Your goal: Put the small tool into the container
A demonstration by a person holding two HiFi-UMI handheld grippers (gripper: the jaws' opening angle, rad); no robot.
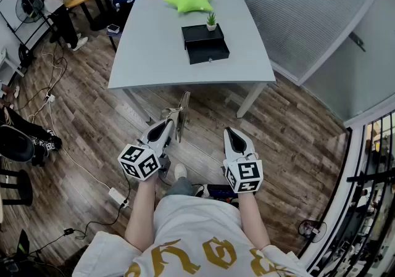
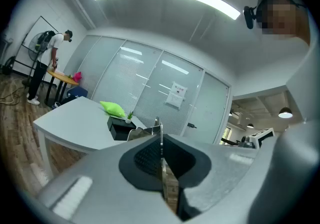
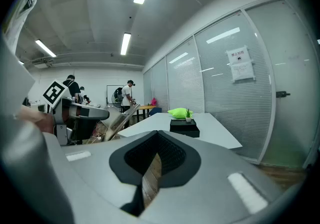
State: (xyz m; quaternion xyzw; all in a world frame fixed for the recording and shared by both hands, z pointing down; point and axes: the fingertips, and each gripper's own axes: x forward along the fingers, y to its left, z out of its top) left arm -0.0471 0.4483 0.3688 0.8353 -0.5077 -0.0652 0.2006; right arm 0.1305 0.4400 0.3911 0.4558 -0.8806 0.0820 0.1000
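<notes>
The left gripper (image 2: 161, 157) has its jaws closed on the small tool (image 2: 159, 128), a thin metal blade seen edge-on. On the grey table (image 2: 65, 124) beyond, a black box (image 2: 119, 128) sits toward the far edge. A green cushion (image 2: 113, 109) and a small plant (image 2: 130, 115) are just behind it.

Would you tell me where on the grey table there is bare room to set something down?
The near half of the table, in front of the black drawer box, is bare, as are the strips left and right of the box. The far middle is crowded: green star cushion, and a potted plant on the box.
</notes>
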